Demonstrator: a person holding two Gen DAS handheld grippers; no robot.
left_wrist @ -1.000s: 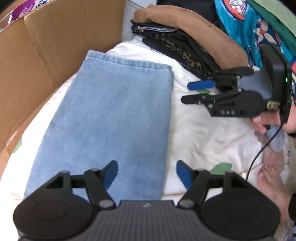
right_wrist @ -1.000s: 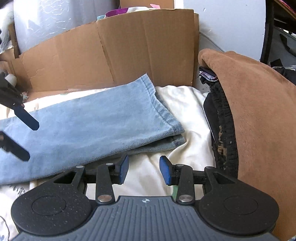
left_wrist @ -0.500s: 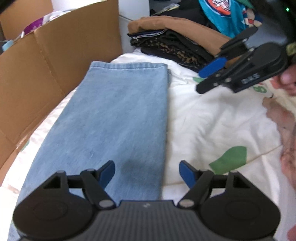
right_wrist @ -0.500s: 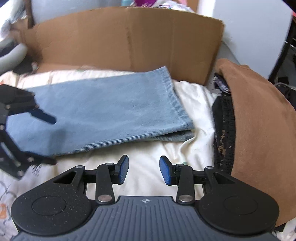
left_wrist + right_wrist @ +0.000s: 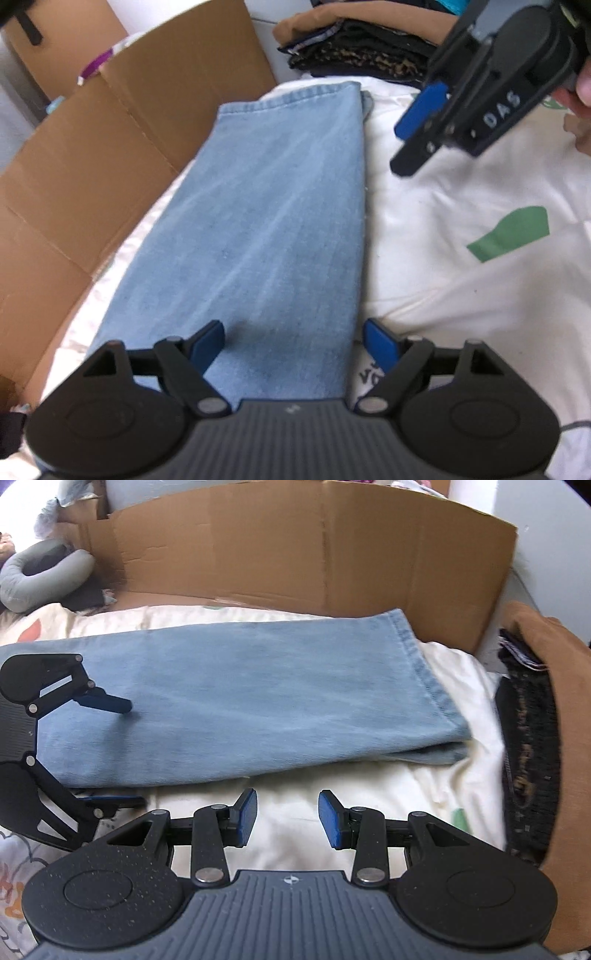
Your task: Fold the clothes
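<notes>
Light blue jeans, folded lengthwise, lie flat on a cream bedsheet. My left gripper is open wide low over their near end, one finger over the denim and the other past its right edge. In the right wrist view the jeans run left to right, and the left gripper straddles their near long edge. My right gripper is open and empty above the sheet, just short of that edge near the hem. It also shows in the left wrist view as the right gripper, to the right of the hem.
A cardboard wall stands behind the jeans. A stack of folded clothes with a brown top sits beyond the hem. A grey neck pillow lies far left. The sheet has a green patch. A hand holds the right gripper.
My left gripper has dropped closer to the jeans and tilted down, with its jaws slightly wider. The right gripper has slid sideways along the jeans' edge, so the left one now shows more fully beside it.
</notes>
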